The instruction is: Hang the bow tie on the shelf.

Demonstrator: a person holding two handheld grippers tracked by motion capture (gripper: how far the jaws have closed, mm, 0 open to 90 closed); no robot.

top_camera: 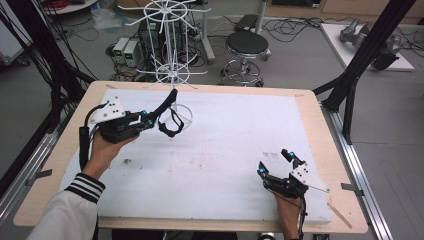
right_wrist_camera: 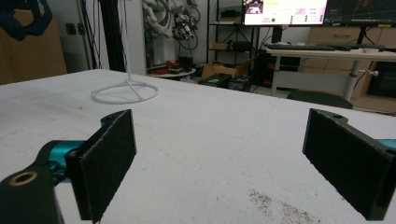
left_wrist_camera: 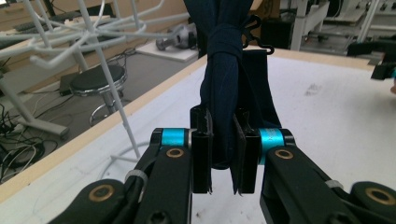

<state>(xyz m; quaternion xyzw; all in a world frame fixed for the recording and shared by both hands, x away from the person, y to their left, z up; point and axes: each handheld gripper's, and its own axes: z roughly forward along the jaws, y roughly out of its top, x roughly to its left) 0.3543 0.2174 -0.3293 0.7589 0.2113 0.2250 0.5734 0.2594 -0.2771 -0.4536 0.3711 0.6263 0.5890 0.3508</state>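
Left gripper view: sock bundle (left_wrist_camera: 224, 93) top cropped

Wire rack (top_camera: 172, 50) at upper centre, on the table's (top_camera: 310, 125) far edge; stool (top_camera: 246, 47) behind; left gripper (top_camera: 150, 120) centre-left, right gripper (top_camera: 275, 162) lower right.

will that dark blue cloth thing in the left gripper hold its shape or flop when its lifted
Probably floppy: the dark blue cloth bunches and folds between the left gripper jaws. Likely light, since in the high view it droops in a loop. Its small hook might snag.
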